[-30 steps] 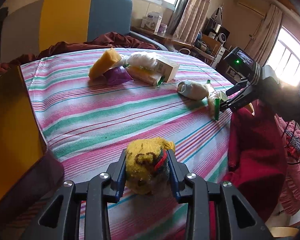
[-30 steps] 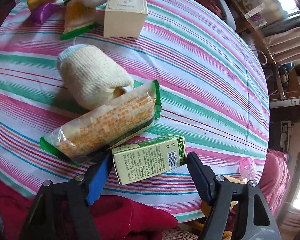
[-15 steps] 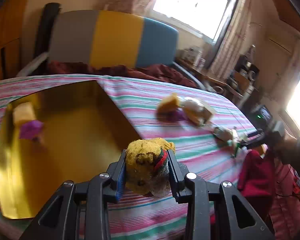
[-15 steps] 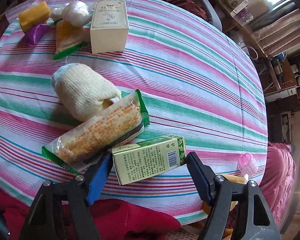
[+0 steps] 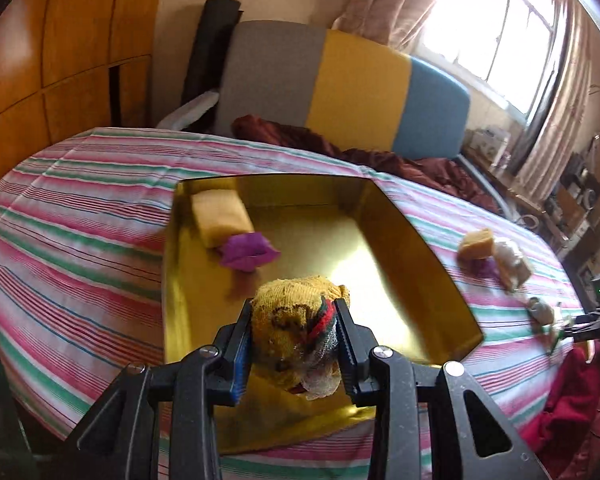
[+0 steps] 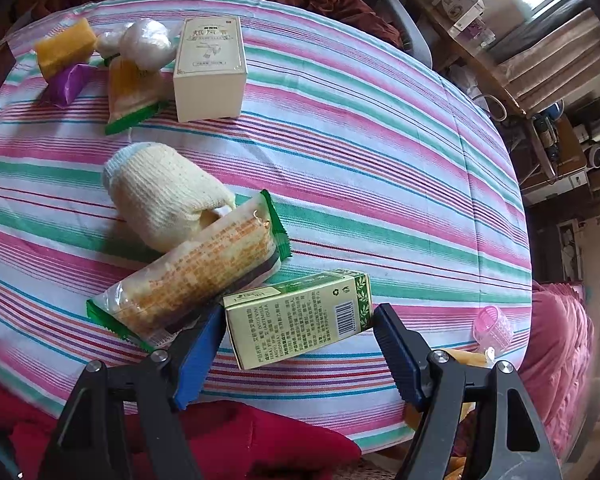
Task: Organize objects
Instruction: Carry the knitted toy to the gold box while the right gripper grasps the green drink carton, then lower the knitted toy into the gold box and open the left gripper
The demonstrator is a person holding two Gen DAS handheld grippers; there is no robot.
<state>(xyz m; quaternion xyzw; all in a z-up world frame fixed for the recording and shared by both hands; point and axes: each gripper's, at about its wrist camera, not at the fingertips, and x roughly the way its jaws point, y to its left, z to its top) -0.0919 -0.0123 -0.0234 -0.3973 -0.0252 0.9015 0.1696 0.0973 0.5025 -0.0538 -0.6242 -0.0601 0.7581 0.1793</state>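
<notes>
My left gripper (image 5: 294,340) is shut on a yellow knitted sock ball (image 5: 296,320) and holds it over the near part of a gold tray (image 5: 432,272). A yellow sponge (image 5: 220,216) and a purple wrapper (image 5: 248,252) lie in the tray's far left corner. My right gripper (image 6: 300,344) is open around a green carton (image 6: 300,316) on the striped tablecloth (image 6: 380,160). A green-edged snack packet (image 6: 196,276) leans on a cream sock roll (image 6: 160,200) just left of the carton.
At the far end stand a cream box (image 6: 210,68), a second snack packet (image 6: 130,92), a white bag (image 6: 146,42), a yellow sponge (image 6: 64,48) and a purple wrapper (image 6: 66,84). A pink plastic roller (image 6: 492,324) sits at the table's right edge. A striped chair (image 5: 340,88) is behind.
My left gripper has swung left with the sock ball, from over the bare cloth to over the gold tray. My right gripper has drawn back a little, still open around the green carton.
</notes>
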